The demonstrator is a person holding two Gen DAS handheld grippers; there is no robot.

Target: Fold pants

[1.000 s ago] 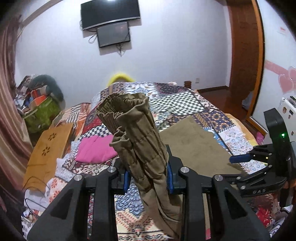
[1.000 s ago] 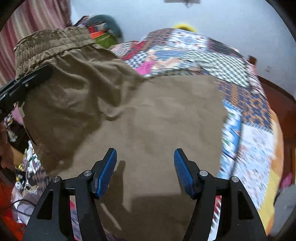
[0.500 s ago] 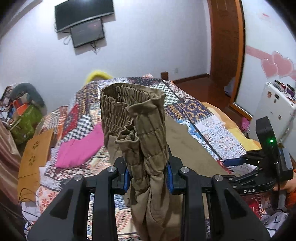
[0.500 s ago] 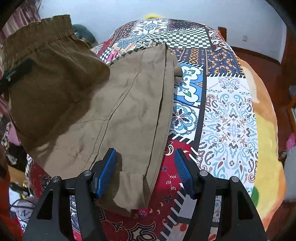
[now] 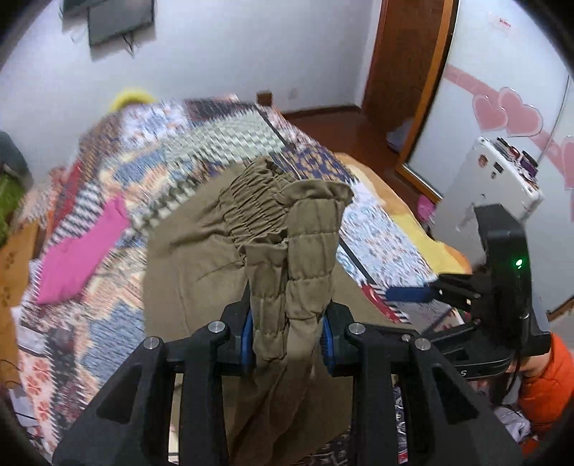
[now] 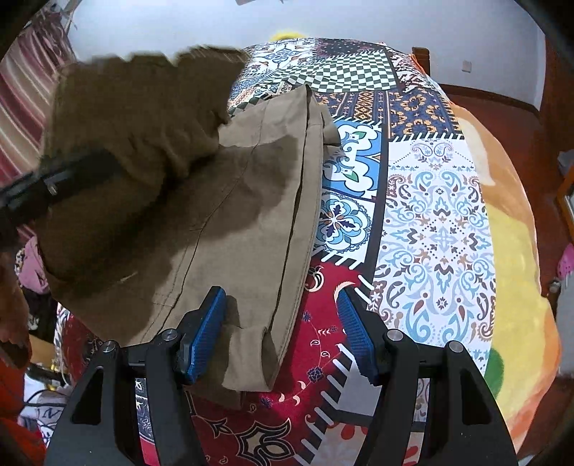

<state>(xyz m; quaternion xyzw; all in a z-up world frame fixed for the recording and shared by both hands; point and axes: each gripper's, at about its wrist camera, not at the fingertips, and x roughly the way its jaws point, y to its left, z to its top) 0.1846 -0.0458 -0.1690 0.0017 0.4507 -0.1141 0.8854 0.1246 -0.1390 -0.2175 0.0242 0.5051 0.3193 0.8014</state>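
Observation:
Olive-brown pants (image 6: 247,200) lie lengthwise on a patchwork bedspread (image 6: 437,222). Their elastic waistband (image 5: 287,222) is bunched and lifted, and my left gripper (image 5: 287,340) is shut on it, with the fabric draping forward over the legs below. In the right wrist view the raised waist part (image 6: 136,118) hangs at upper left, held by the left gripper (image 6: 53,179). My right gripper (image 6: 280,333) stands open just above the near cuff end of the pants (image 6: 251,369), nothing pinched between its blue pads. It also shows at the right of the left wrist view (image 5: 412,294).
A pink cloth (image 5: 79,258) lies on the bed's left side. A white appliance (image 5: 495,179) and a wooden door frame (image 5: 405,82) stand at the right, wall screens (image 5: 118,18) beyond the bed. An orange sleeve (image 5: 549,387) is near the right gripper. Clutter (image 6: 36,358) sits left of the bed.
The left gripper has tipped downward and carried the waistband forward over the pant legs. The right gripper's view swung from the pants' middle to their near cuff end and the bedspread.

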